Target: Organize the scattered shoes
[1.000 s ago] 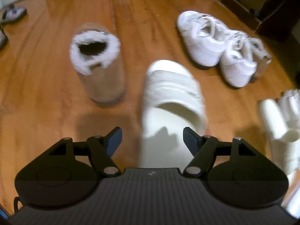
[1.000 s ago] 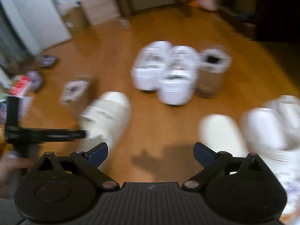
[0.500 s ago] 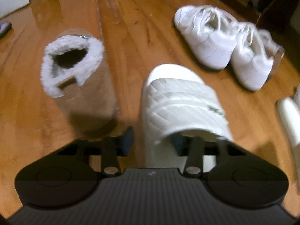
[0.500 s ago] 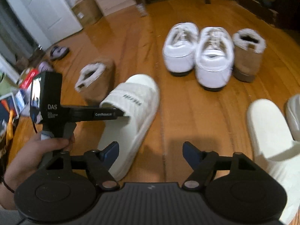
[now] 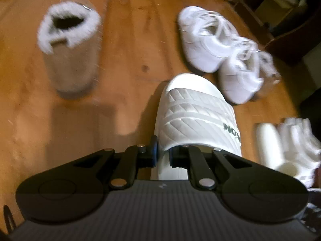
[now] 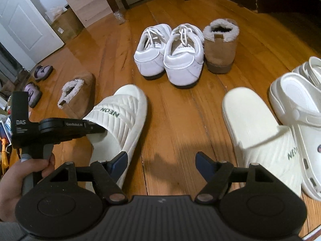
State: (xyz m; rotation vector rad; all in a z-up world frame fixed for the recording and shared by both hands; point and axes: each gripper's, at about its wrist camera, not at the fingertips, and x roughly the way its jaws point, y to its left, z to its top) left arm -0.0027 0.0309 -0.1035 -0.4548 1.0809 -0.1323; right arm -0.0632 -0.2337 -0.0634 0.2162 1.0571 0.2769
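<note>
My left gripper [image 5: 163,154] is shut on the near left edge of the strap of a white "NEON" slide [image 5: 196,108], which points away from me on the wooden floor. The right wrist view shows the same slide [image 6: 124,108] at lower left, with the left gripper [image 6: 96,129] pinching its strap and a hand [image 6: 18,172] on the handle. My right gripper [image 6: 161,160] stands open over bare floor between this slide and its twin [image 6: 256,132], touching neither.
A pair of white sneakers [image 6: 168,54] stands heels toward me with a tan fur-lined boot [image 6: 220,46] at its right. The other boot [image 6: 78,96] sits left of the held slide. White clogs [image 6: 297,100] lie far right, purple slippers [image 6: 40,74] far left. Furniture legs and boxes line the back.
The left jaws closed from wide open onto the slide's strap as the gripper moved in. The right jaws narrowed a little, and that gripper moved closer over the floor between the two slides.
</note>
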